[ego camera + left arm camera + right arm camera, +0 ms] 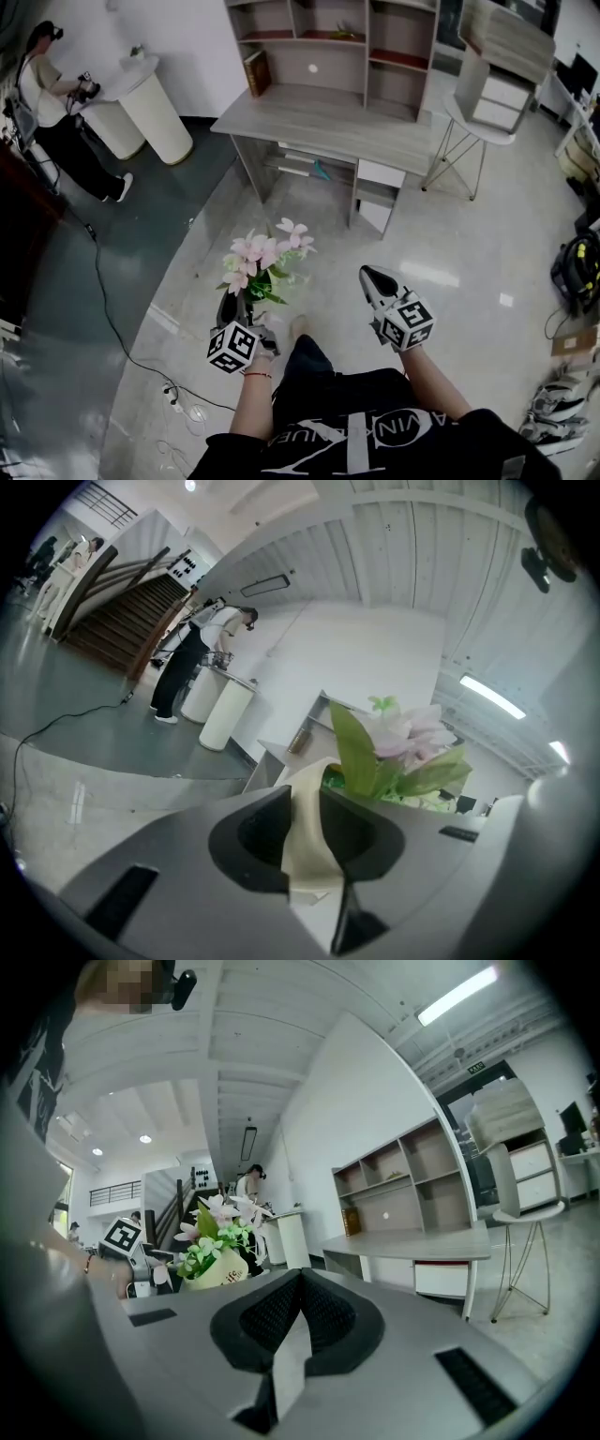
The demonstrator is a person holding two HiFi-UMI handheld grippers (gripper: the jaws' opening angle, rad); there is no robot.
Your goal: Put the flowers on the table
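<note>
A bunch of pink and white flowers [263,255] with green leaves stands in a cream pot, held above the floor. My left gripper [231,307] is shut on the pot; in the left gripper view the cream rim [307,841] sits pinched between the jaws, with the flowers [405,735] just beyond. My right gripper [374,278] hangs to the right of the flowers, shut with nothing in it [299,1283]. The right gripper view shows the flowers [218,1223] and pot [221,1269] to its left. The grey table [328,120] stands ahead, some way off.
A shelf unit [330,42] sits on the table's back. A person [52,108] works at white round stands [155,105] at the far left. A small white side table [480,127] carries a drawer box. Cables [178,398] and bags [577,267] lie on the floor.
</note>
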